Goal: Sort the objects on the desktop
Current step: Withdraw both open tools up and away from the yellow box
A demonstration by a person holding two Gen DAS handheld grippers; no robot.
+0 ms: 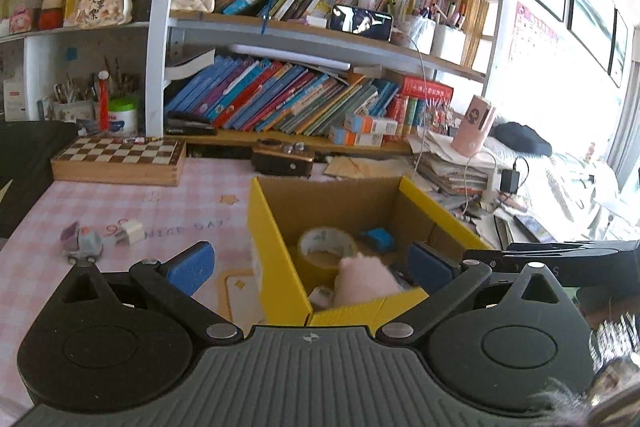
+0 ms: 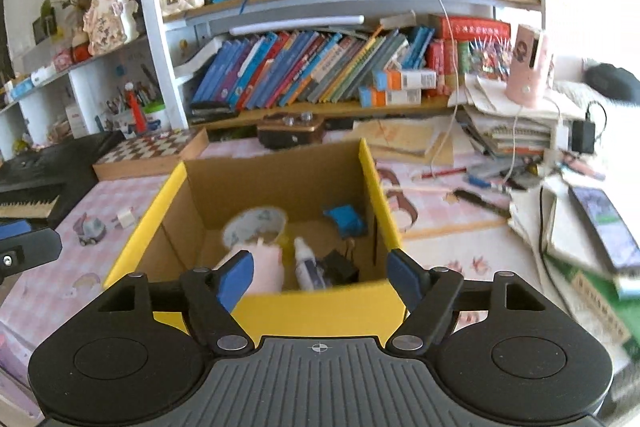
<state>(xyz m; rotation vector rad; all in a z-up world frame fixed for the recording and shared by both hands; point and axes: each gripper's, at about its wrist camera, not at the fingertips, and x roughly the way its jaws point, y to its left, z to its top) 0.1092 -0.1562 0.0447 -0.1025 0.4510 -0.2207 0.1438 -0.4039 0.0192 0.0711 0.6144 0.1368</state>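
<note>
Left wrist view shows what is still out on the pink checked desk mat (image 1: 168,203): left of the yellow cardboard box (image 1: 272,259) lie a small grey toy car (image 1: 84,245) and, just beside it, a white plug adapter (image 1: 130,231). Inside the box already sit a roll of tape (image 1: 326,247), a blue object (image 1: 378,239) behind it and a pink plush item (image 1: 364,281) at the near wall. The right wrist view adds a small white bottle (image 2: 306,265) and a black binder clip (image 2: 340,267) on the box floor. Right of the box, pens and pencils (image 2: 476,183) lie scattered on the mat. By this showing the sorting is judged roughly midway, with loose pieces left on both sides.

The left gripper (image 1: 312,267) is angled downward at the box's near left corner, its blue pads spread wide and nothing between them but the box wall. The right gripper (image 2: 320,277) is centred over the box's near wall, tilted down into the opening, its jaws apart and empty; the pink plush lies below its left pad (image 2: 236,279), apparently released.
</note>
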